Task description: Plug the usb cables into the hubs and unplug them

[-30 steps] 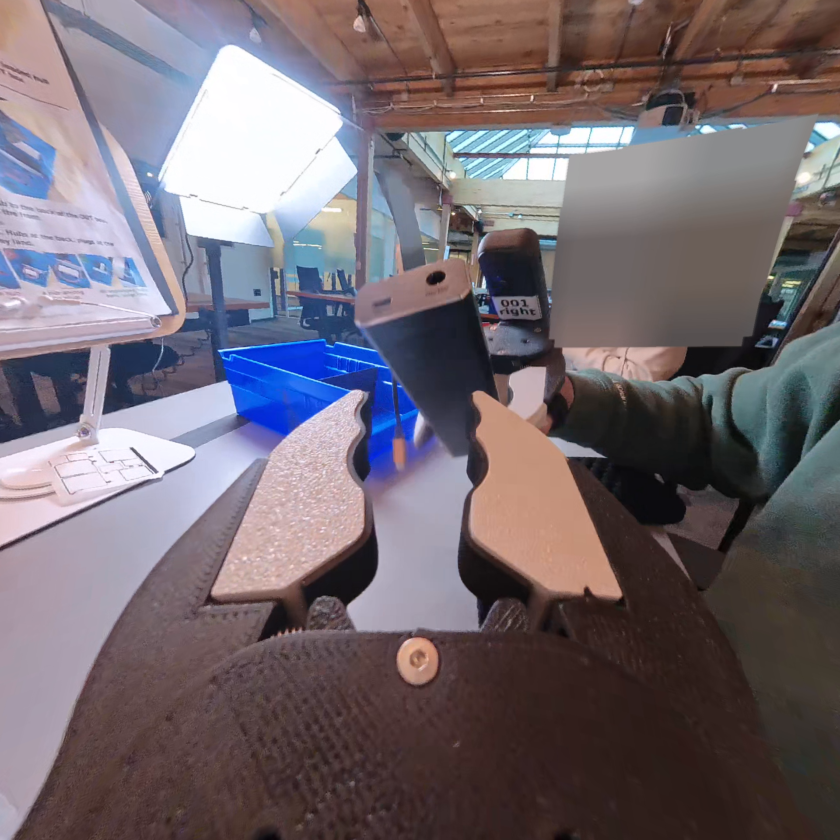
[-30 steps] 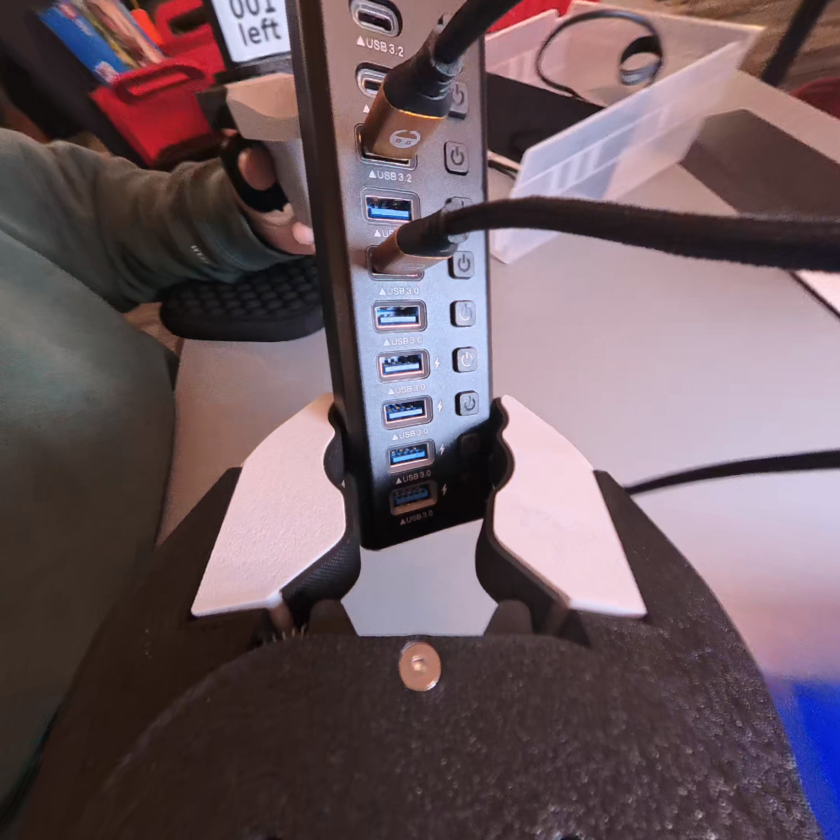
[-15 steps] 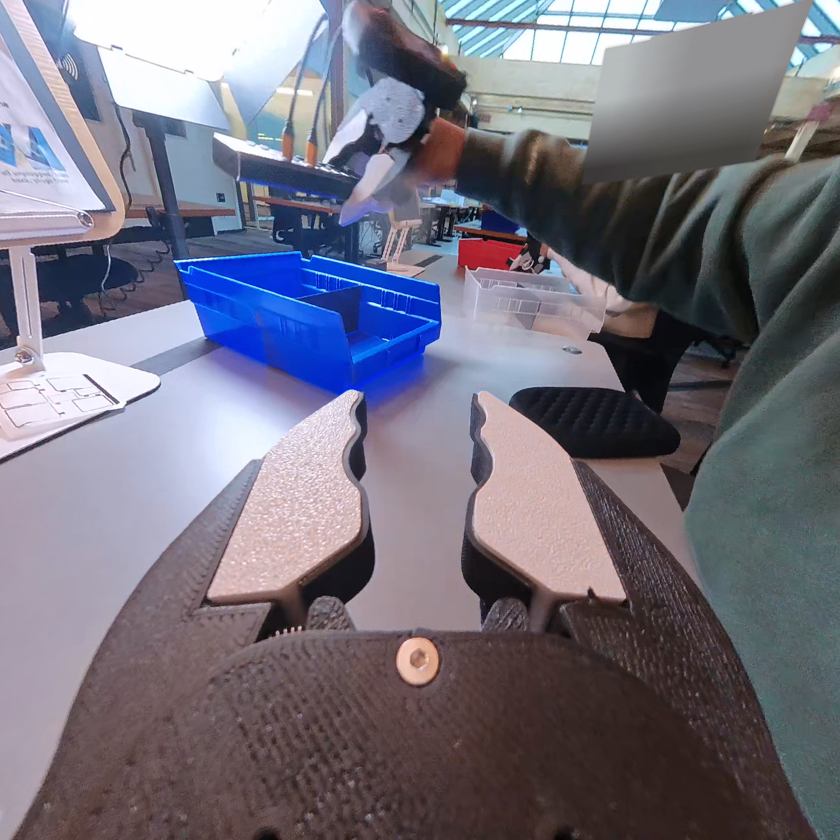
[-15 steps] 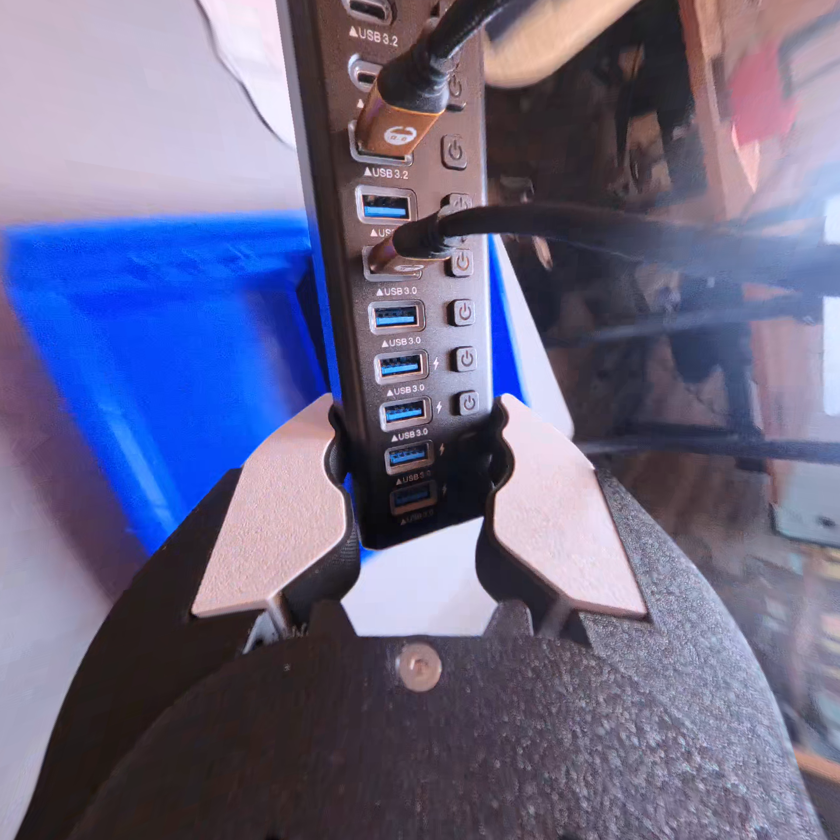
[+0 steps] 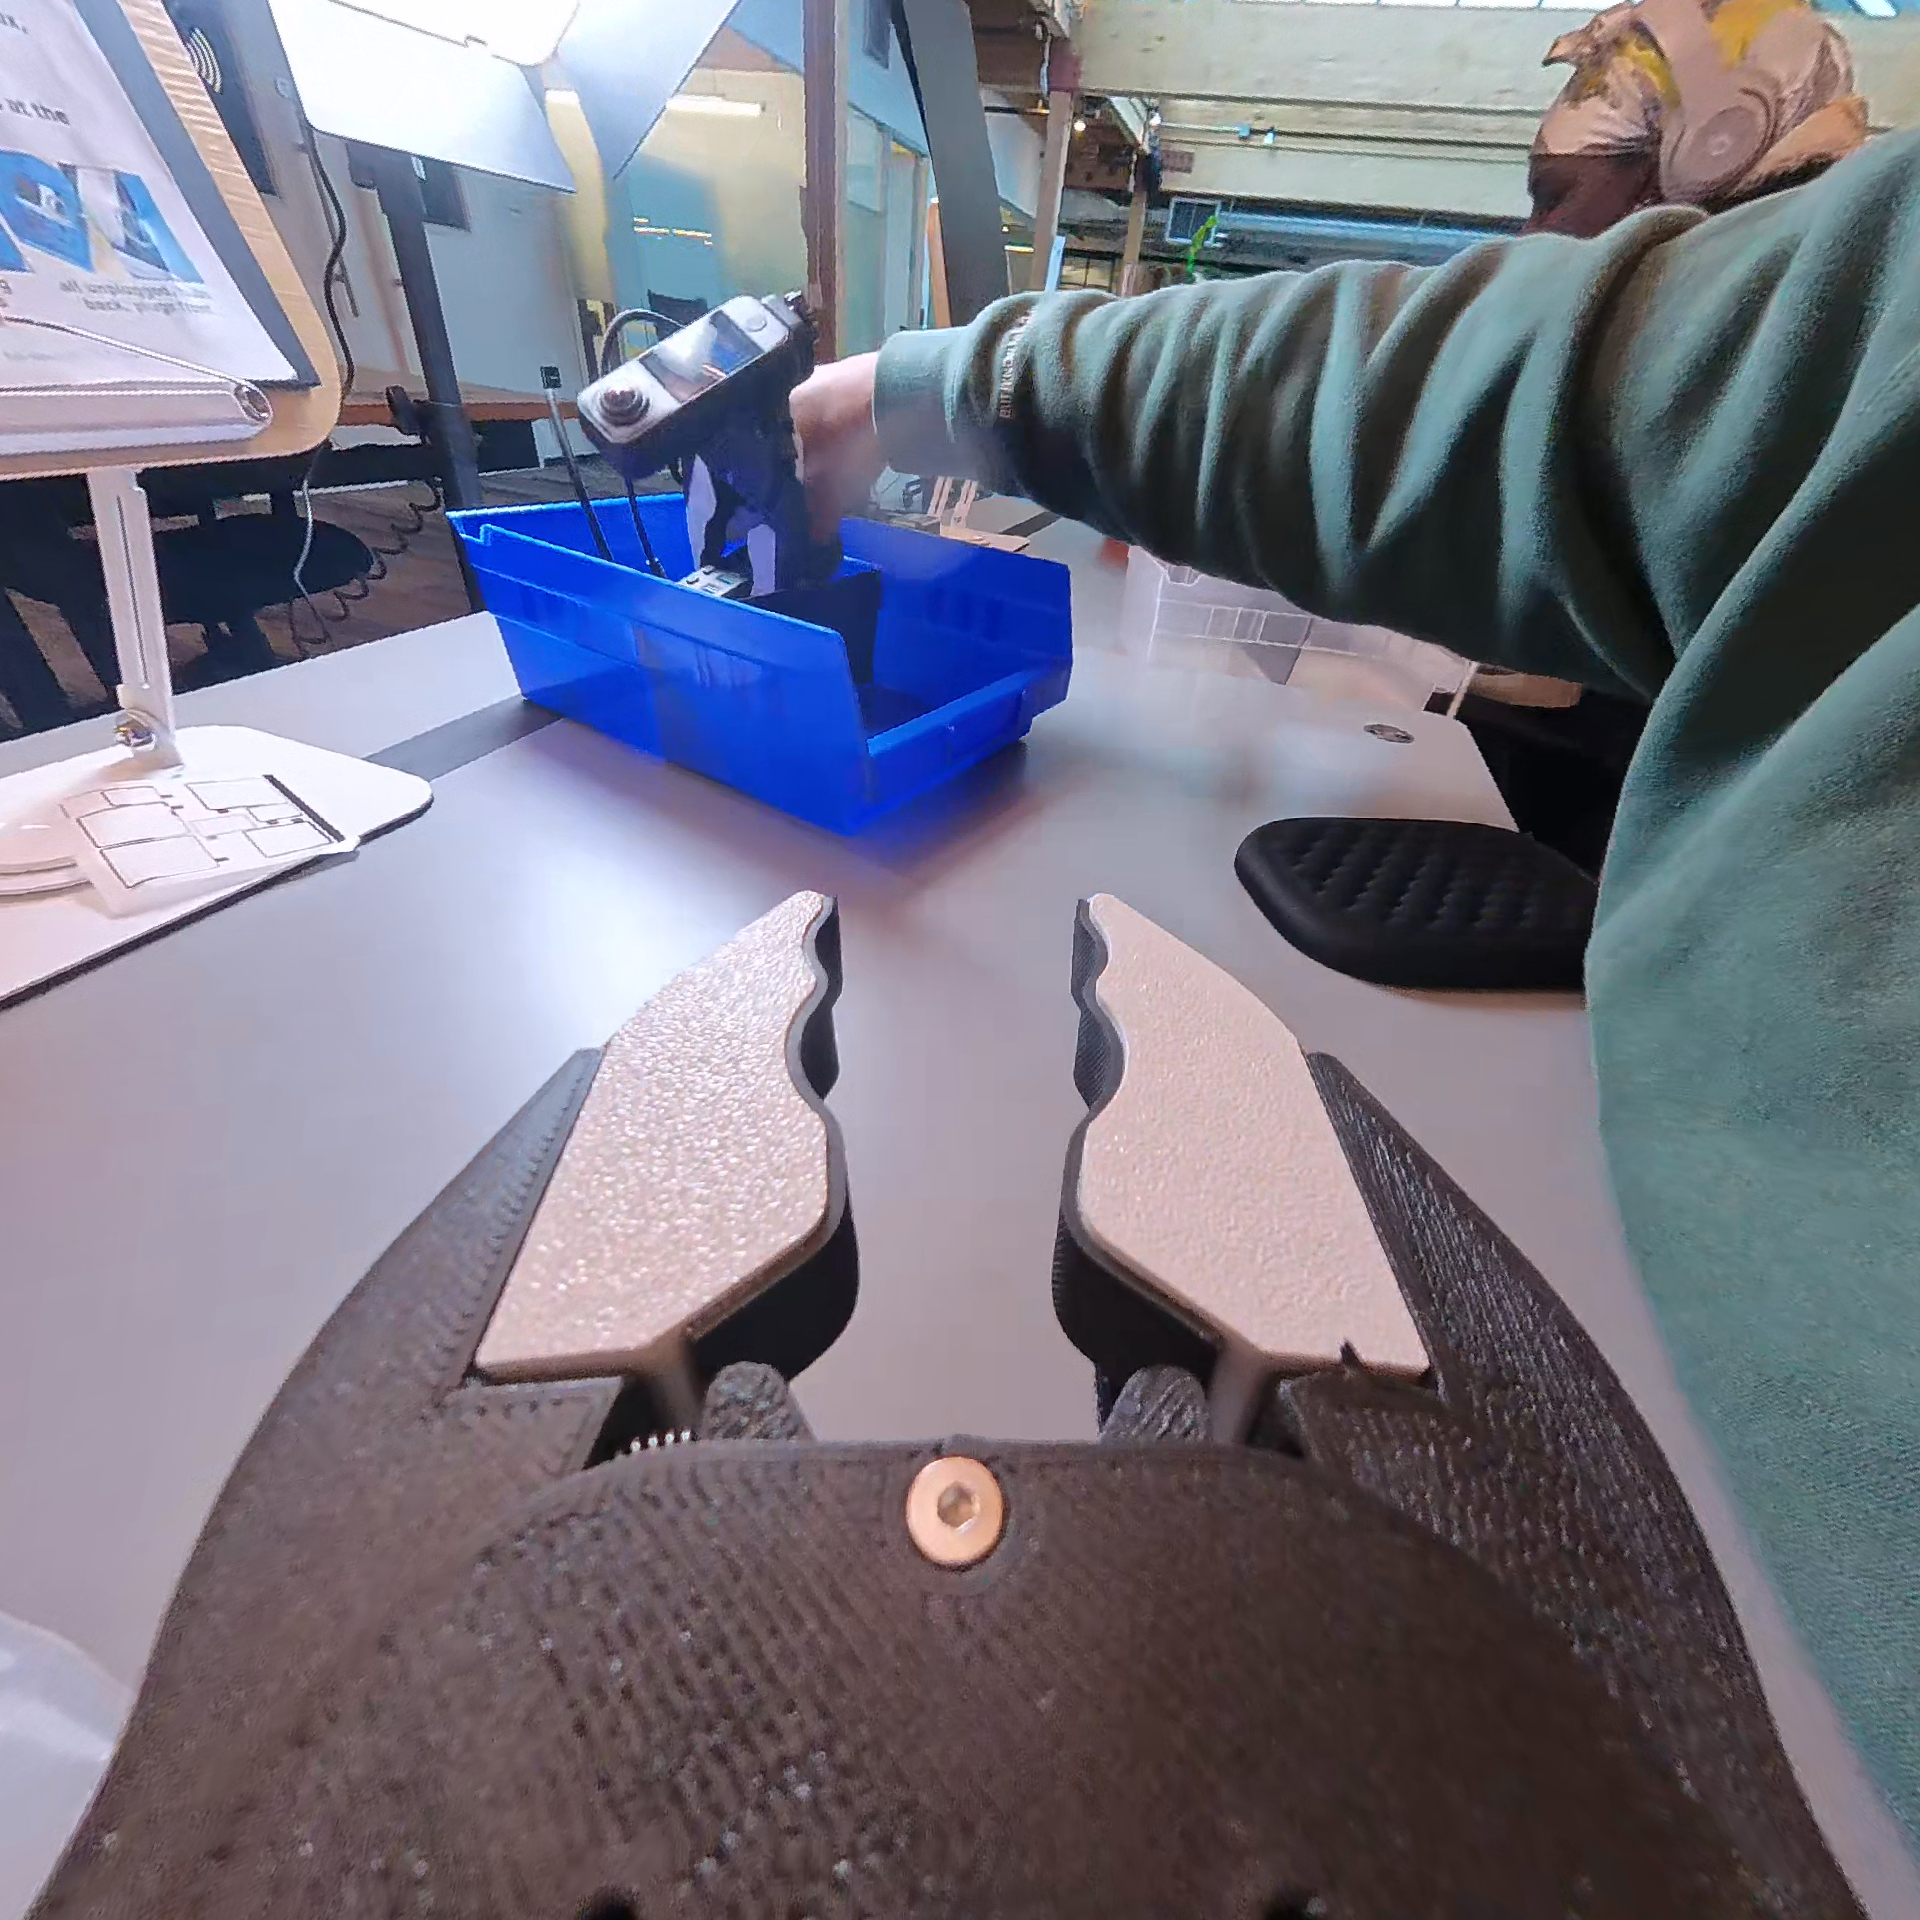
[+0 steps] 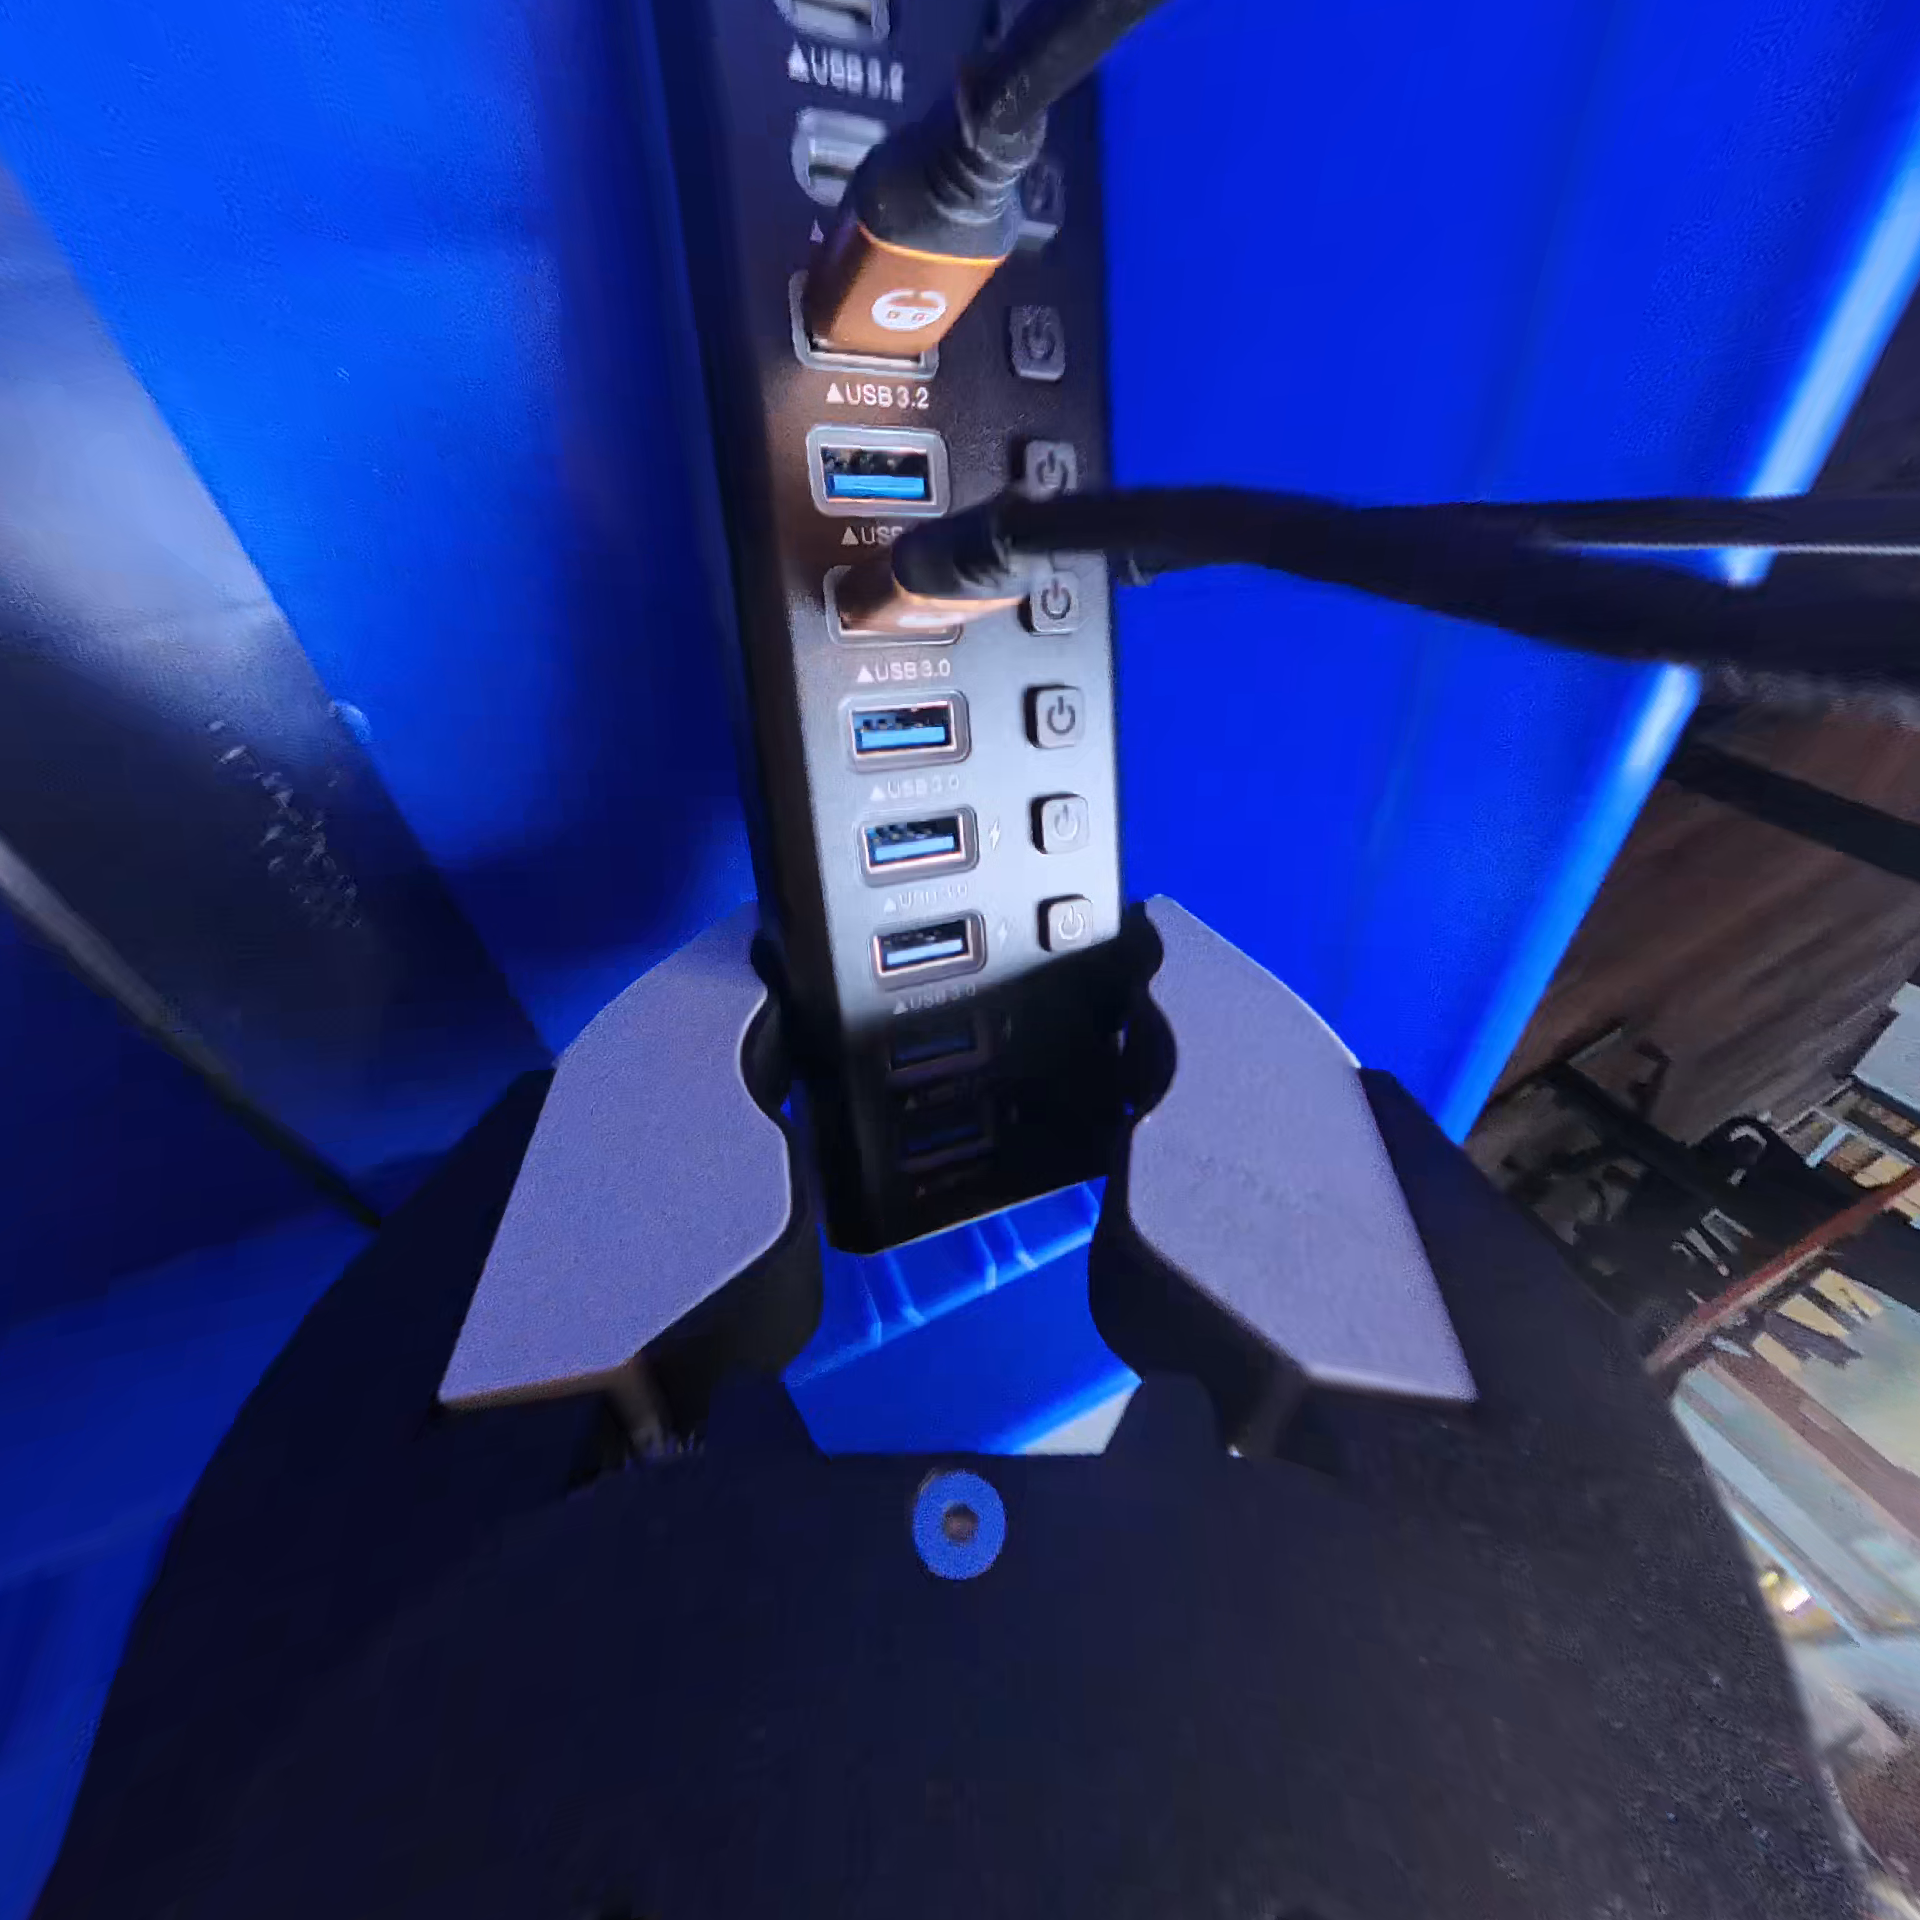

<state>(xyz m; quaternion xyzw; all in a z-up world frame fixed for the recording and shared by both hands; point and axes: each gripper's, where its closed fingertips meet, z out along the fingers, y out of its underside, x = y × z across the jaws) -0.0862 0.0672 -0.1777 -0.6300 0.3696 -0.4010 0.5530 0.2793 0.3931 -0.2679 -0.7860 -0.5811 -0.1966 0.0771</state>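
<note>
My right gripper (image 6: 951, 997) is shut on the near end of a long black USB hub (image 6: 914, 727) and holds it inside the blue bin (image 6: 312, 416). Two black braided cables with orange plugs sit in the hub: one (image 6: 904, 281) in an upper port, one (image 6: 935, 592) lower, its cord running off right. Several blue ports are free. In the left wrist view the right gripper (image 5: 738, 540) reaches down into the blue bin (image 5: 748, 686), with the hub's top (image 5: 712, 584) just showing. My left gripper (image 5: 951, 966) is open and empty above the grey table (image 5: 416, 1039).
A white stand (image 5: 135, 644) with a printed sheet sits at the left, its base on the table. A black padded rest (image 5: 1413, 914) lies at the right. A clear plastic bin (image 5: 1278, 634) stands behind the blue bin. The person's green sleeve (image 5: 1455, 416) crosses the right side. Spacing between my two grippers at the tips: around 50 centimetres.
My right gripper has carried the hub with its two cables away from the left gripper and down into the blue bin. The left gripper has let go of the hub and stays open.
</note>
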